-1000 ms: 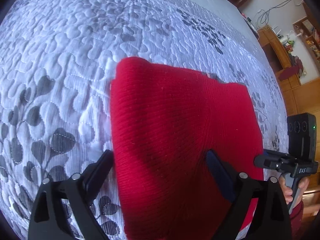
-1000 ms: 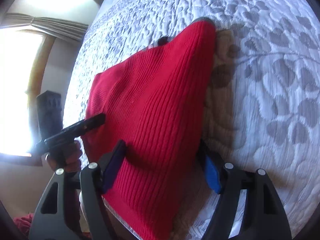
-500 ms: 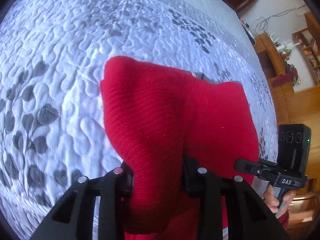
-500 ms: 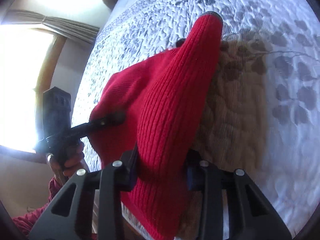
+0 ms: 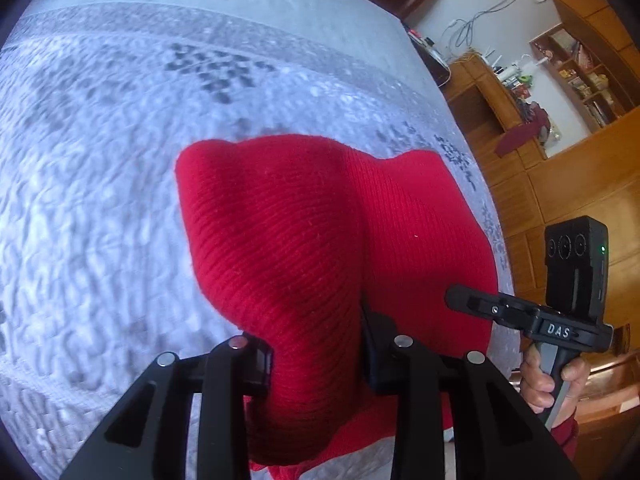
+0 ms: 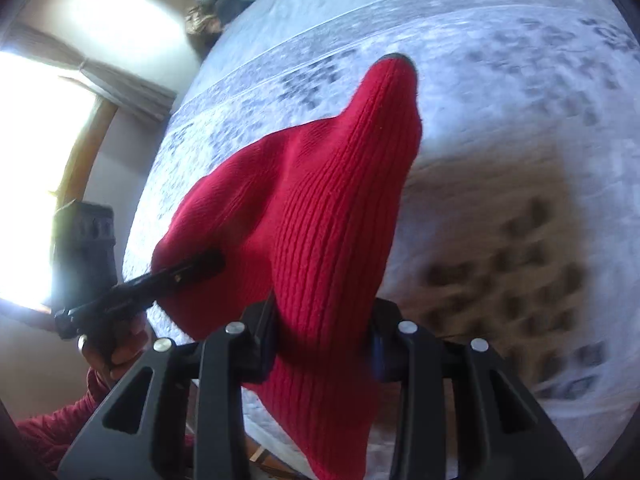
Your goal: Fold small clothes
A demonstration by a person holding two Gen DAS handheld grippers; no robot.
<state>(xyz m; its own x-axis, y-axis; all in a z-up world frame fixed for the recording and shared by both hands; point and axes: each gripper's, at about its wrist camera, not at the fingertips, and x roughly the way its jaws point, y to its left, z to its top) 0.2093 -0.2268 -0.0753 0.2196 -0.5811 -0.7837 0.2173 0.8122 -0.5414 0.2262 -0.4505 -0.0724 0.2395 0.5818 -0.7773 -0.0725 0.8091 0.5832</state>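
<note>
A red knitted garment (image 5: 304, 240) hangs lifted above the quilted bed, bunched into a hump between both grippers. My left gripper (image 5: 316, 344) is shut on its near left edge, with fabric squeezed between the black pads. My right gripper (image 6: 324, 336) is shut on the near right edge of the red knitted garment (image 6: 320, 220), whose far corner rises to a point with a grey lining at the tip. In the left wrist view the right gripper (image 5: 452, 294) pokes in from the right, held by a hand (image 5: 548, 380). In the right wrist view the left gripper (image 6: 216, 258) reaches into the cloth from the left.
The bed's grey-and-white leaf-patterned quilt (image 5: 100, 160) spreads under and beyond the garment. Wooden shelves and cabinets (image 5: 568, 92) stand past the bed's right side. A bright window with a curtain (image 6: 48, 168) lies to the left. Bedding is heaped at the far end (image 6: 224, 0).
Both grippers went from open around the flat garment's near edge to shut on it, then rose and moved forward, lifting the cloth off the quilt into a bunched hump.
</note>
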